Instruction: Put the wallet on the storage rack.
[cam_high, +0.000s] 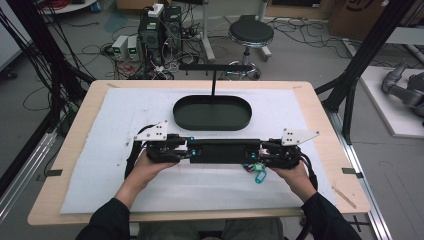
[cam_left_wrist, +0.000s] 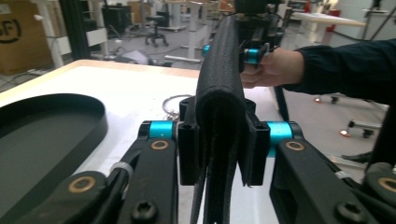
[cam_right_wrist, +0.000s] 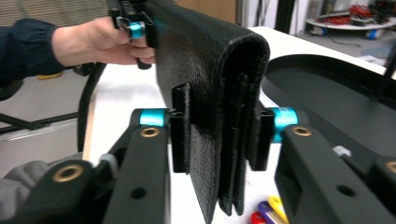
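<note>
A long black folded leather pouch (cam_high: 224, 151) hangs level above the white mat, held at both ends. My left gripper (cam_high: 192, 150) is shut on its left end; in the left gripper view the pads (cam_left_wrist: 189, 144) press the fold of the pouch (cam_left_wrist: 219, 70) from both sides. On the other end my right gripper (cam_high: 257, 151) is shut, squeezing the layered edge of the pouch (cam_right_wrist: 210, 60). A bunch of keys with coloured tags (cam_high: 256, 172) lies under the right end, also visible as keys (cam_right_wrist: 264, 212) below the jaws.
A black oval tray (cam_high: 212, 125) sits on the mat just beyond the pouch, with a thin black post rising behind it. The white mat (cam_high: 115, 120) covers most of the wooden table. A stool and cables stand on the floor past the far edge.
</note>
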